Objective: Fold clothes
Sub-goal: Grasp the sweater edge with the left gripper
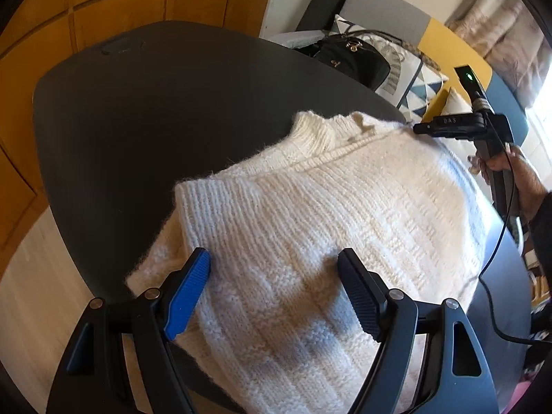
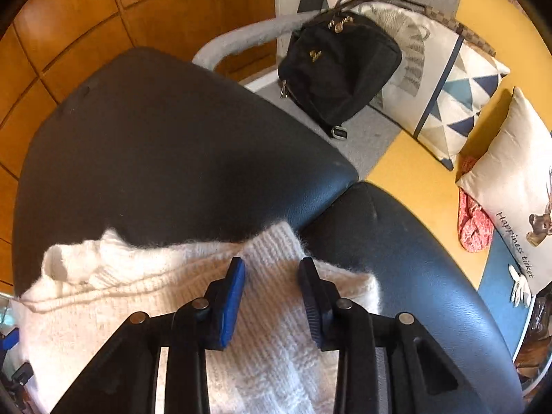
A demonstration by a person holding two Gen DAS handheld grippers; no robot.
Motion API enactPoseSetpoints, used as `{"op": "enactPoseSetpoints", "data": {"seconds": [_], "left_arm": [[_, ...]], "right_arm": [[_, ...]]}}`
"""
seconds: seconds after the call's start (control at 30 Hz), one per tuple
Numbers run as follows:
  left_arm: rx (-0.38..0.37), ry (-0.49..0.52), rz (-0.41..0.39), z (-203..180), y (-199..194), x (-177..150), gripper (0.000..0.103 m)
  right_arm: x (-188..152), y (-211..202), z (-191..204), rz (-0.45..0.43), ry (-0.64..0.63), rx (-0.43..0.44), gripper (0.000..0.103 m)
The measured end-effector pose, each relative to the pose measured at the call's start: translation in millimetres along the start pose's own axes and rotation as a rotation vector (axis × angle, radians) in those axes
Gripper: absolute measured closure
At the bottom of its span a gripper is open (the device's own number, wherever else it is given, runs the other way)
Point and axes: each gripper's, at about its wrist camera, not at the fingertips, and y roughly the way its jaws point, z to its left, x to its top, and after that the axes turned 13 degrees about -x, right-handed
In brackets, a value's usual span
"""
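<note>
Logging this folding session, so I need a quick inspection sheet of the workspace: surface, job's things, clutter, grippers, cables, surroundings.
Surface: dark table, bare beyond the garment.
Job's things: one cream knit sweater lying on the table, collar toward the far side.
Clutter: nothing seen on the table.
Grippers: left gripper open over the sweater's near part; right gripper at the sweater's far corner, fingers partly closed with knit between them, pads not seen pressing.
Cables: black cable trailing from the right gripper.
Surroundings: black bag and patterned cushions on a seat, wooden panel wall.
</note>
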Motion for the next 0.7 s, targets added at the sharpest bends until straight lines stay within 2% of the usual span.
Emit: {"op": "enactPoseSetpoints", "data": {"seconds": [0.07, 0.13, 0.2, 0.27, 0.4, 0.47, 0.57, 0.6, 0.63, 0.7], "left_arm": [[-0.01, -0.016, -0.008, 2, -1, 1, 0.024], [-0.006, -0.012, -0.008, 1, 0, 1, 0.024], [0.007, 0.007, -0.001, -2, 2, 0, 0.024], [0.02, 0.026, 0.007, -4, 3, -1, 0.024], [-0.032, -0.058, -0.035, 9, -9, 1, 0.024], [-0.051, -0.114, -0.061, 19, -17, 1, 0.024], [-0.065, -0.186, -0.094, 36, -28, -1, 0.024], [-0.068, -0.204, -0.097, 41, -30, -2, 0.024], [-0.071, -0.222, -0.099, 47, -31, -3, 0.024], [-0.068, -0.234, -0.099, 54, -33, -2, 0.024]], "right_arm": [[-1, -8, 1, -0.023, -0.005, 0.031, 0.069], [1, 0, 2, 0.001, -0.005, 0.019, 0.063], [0, 14, 6, 0.044, -0.023, -0.011, 0.064], [-2, 20, 12, 0.021, -0.05, -0.063, 0.064], [-4, 8, 4, 0.005, 0.011, -0.037, 0.065], [-7, -10, 5, -0.045, 0.01, -0.032, 0.065], [-25, -23, 16, -0.086, -0.008, 0.069, 0.065], [-33, -20, 24, -0.092, -0.04, 0.066, 0.065], [-41, -16, 33, -0.085, -0.08, 0.052, 0.065], [-48, 6, 44, -0.001, -0.12, -0.003, 0.065]]}}
